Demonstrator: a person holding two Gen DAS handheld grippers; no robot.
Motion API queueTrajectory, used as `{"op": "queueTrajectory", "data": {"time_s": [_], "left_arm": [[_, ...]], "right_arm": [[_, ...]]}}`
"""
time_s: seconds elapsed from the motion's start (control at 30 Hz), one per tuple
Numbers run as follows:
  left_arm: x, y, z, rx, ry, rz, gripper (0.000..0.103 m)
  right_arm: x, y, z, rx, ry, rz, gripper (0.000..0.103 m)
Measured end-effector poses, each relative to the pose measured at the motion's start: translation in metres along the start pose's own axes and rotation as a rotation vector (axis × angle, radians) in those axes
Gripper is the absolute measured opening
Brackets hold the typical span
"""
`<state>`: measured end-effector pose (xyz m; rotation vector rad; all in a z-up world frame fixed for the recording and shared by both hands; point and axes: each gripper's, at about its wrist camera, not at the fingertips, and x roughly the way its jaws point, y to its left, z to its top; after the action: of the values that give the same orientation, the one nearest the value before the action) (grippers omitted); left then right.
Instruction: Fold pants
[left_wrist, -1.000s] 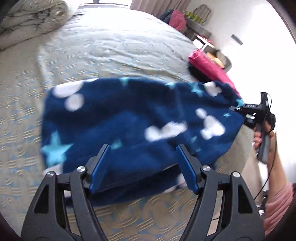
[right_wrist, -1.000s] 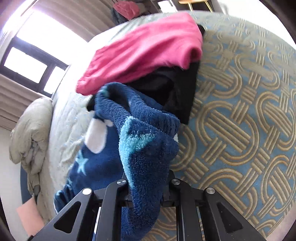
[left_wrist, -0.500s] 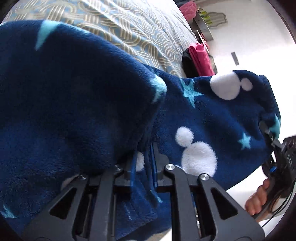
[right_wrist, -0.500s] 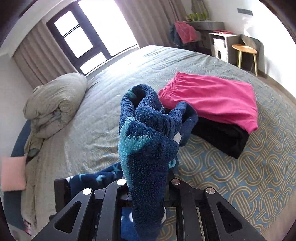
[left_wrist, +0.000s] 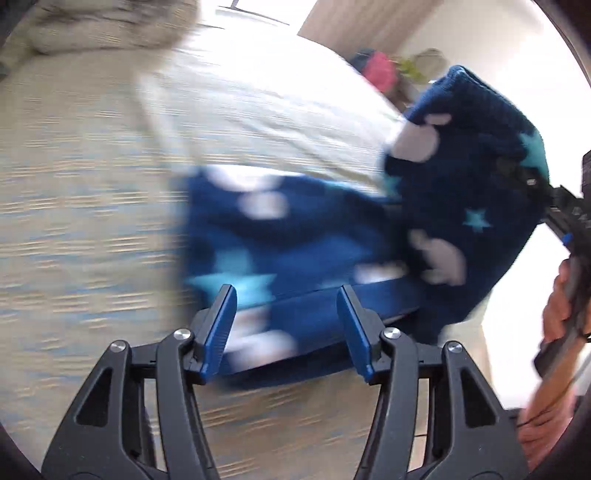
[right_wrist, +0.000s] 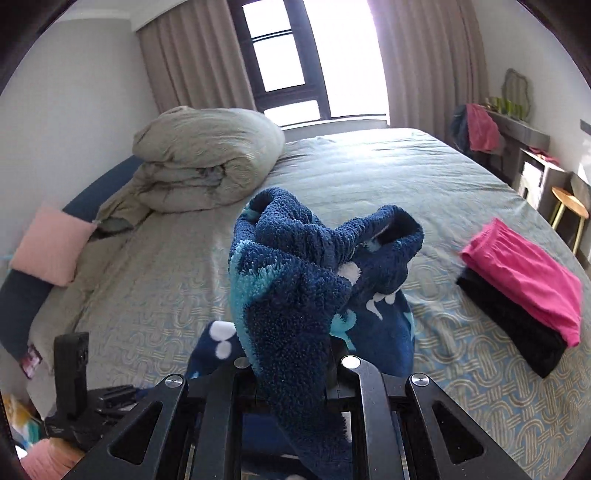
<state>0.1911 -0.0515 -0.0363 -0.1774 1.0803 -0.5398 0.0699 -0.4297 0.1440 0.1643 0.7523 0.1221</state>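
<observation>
Left tool (left_wrist: 286, 328) released pants (left_wrist: 295, 240); right tool (right_wrist: 291, 373) grips.

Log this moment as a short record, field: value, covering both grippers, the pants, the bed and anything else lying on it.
left gripper: open, holds nothing, aimed at the pants' near edge
right gripper: shut on the pants
pants: navy fleece with stars and white blobs, one end lifted, the rest lying on the bed
bed: patterned cover
pink garment: folded, on top of a black garment
duvet: rolled, at the far end
</observation>
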Motion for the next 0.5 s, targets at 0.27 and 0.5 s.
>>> {"op": "queueTrajectory", "data": {"time_s": [0.27,0.5], "left_arm": [[-0.032,0.081,-0.035,-0.163,0.009,0.132,0.058],[-0.033,0.074,-0.029,-0.144,0.0,0.084,0.058]], "right_arm": [[0.102,0.134,-0.078,-0.296,0.159,0.007,0.024],[0.13,0.175,-0.149,-0.557,0.244,-0.071,0.051]]}}
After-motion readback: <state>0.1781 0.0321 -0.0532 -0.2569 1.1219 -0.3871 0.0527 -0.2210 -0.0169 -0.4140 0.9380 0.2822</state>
